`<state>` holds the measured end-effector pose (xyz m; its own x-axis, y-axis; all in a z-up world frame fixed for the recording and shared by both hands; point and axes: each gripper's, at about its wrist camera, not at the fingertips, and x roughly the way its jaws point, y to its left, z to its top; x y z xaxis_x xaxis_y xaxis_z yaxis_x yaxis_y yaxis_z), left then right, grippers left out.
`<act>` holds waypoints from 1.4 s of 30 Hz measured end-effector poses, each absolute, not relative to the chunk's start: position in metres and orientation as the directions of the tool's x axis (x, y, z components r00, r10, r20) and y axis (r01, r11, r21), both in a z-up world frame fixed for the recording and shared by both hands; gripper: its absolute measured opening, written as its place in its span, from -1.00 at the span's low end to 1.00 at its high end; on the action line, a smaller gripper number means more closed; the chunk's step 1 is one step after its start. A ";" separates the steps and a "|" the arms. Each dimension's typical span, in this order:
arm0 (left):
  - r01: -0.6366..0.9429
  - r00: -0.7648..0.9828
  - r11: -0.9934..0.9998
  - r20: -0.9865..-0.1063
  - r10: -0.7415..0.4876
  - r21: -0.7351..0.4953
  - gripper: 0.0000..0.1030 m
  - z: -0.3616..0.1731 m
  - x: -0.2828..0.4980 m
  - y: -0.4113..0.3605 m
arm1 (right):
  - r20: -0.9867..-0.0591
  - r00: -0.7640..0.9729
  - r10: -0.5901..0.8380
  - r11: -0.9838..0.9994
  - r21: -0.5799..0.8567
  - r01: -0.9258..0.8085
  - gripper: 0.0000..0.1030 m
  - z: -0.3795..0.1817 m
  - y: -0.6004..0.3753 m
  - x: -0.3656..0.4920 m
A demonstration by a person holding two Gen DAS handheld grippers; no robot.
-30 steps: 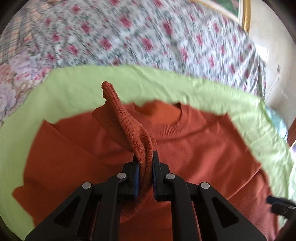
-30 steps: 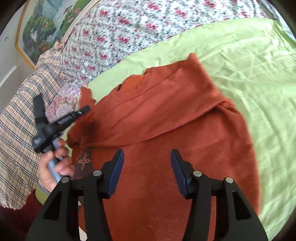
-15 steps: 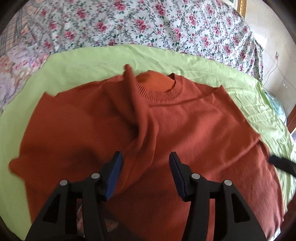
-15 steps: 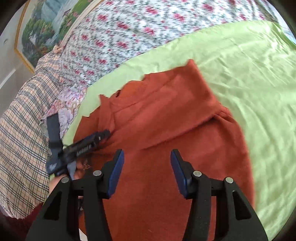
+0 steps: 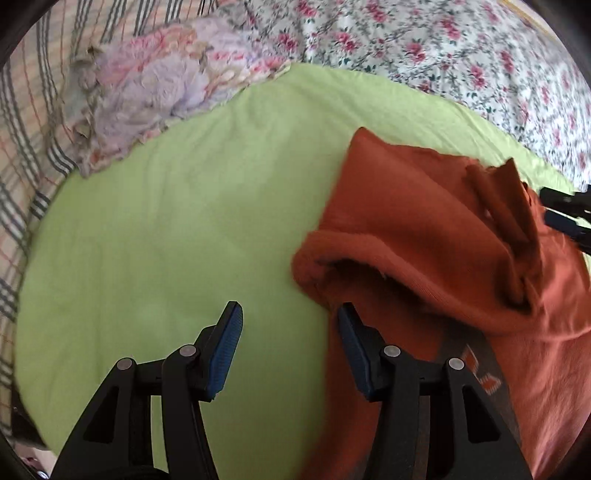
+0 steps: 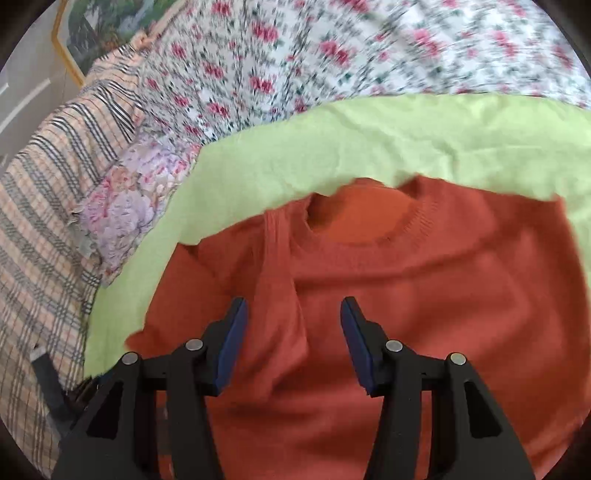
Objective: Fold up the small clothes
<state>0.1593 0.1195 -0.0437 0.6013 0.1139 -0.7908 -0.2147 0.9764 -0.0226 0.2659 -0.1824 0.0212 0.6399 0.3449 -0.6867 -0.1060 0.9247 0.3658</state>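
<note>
An orange knit sweater lies on a light green sheet, collar away from me, with one sleeve folded in over its front. In the left wrist view the sweater lies to the right, its left edge folded over into a thick roll. My left gripper is open and empty over the green sheet, just left of that edge. My right gripper is open and empty above the folded sleeve. Its fingertips show at the right edge of the left wrist view.
A floral bedspread lies beyond the green sheet. A plaid blanket and a pink and lilac quilted pillow lie to the left. A framed picture hangs on the wall at the upper left.
My left gripper let go of the sleeve, opened, and swung left off the sweater to its left edge. My right gripper stayed open and turned to face the collar.
</note>
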 end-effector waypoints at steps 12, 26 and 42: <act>-0.234 0.577 0.972 -0.806 0.136 -0.003 0.01 -0.049 0.202 0.112 | -0.586 0.748 0.311 0.907 0.419 -0.048 -0.87 0.042 -0.212 0.255; -0.292 0.594 0.951 -0.798 0.098 -0.101 0.03 -0.052 0.188 0.124 | -0.637 0.735 0.232 0.850 0.501 0.165 -0.87 -0.007 -0.307 0.163; -0.279 0.631 0.949 -0.773 0.067 -0.146 0.07 -0.058 0.179 0.128 | -0.706 0.687 0.171 0.867 0.439 0.235 0.07 0.000 -0.341 0.205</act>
<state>0.1791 0.1279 -0.0575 0.6309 0.0667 -0.7730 -0.2793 0.9490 -0.1461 0.2051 -0.3412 0.0001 0.6872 0.1710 -0.7060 0.2350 0.8673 0.4388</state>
